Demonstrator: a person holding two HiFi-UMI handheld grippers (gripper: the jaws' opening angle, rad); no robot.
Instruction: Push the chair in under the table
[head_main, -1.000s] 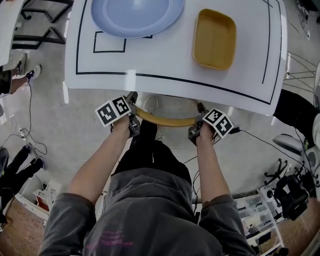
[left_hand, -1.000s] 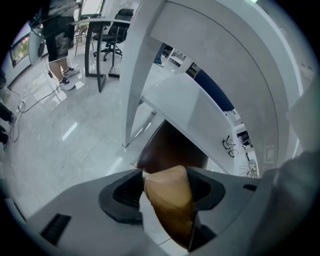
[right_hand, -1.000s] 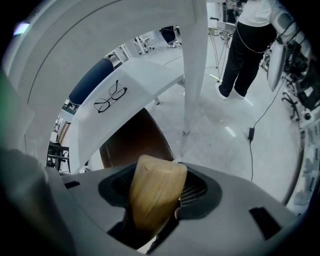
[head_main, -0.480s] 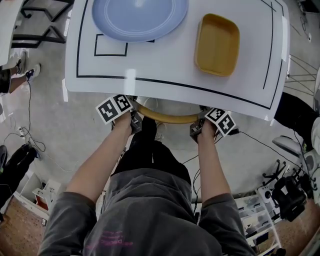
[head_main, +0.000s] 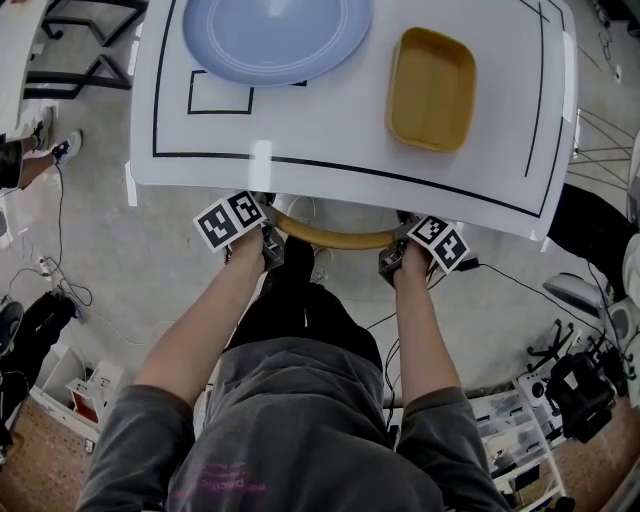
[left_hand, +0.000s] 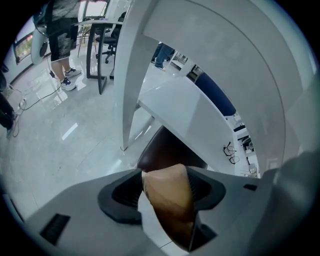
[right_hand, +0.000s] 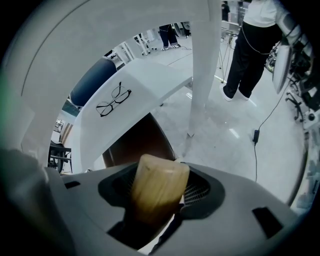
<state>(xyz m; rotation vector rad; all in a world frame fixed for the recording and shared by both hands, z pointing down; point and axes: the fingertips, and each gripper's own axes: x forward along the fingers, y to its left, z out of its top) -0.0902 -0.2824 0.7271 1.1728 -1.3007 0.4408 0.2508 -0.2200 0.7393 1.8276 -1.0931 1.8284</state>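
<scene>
The chair's curved wooden backrest (head_main: 335, 238) shows just below the white table's (head_main: 340, 140) near edge, partly tucked under it. My left gripper (head_main: 266, 247) is shut on the backrest's left end (left_hand: 169, 200), the wood filling the gap between the pads. The right gripper (head_main: 394, 261) is shut on the right end (right_hand: 157, 192) in the same way. Both point steeply down. The dark brown seat (left_hand: 170, 150) (right_hand: 137, 145) lies beneath the table top.
A blue plate (head_main: 275, 30) and a yellow tray (head_main: 430, 88) rest on the table. White table legs (left_hand: 131, 75) (right_hand: 200, 65) stand to either side of the chair. People stand nearby (left_hand: 62, 35) (right_hand: 255, 45). Cables and gear litter the floor (head_main: 575, 385).
Both grippers and the backrest sit slightly closer to the table edge than a second ago, with the marker cubes now touching its outline. Both grips look unchanged.
</scene>
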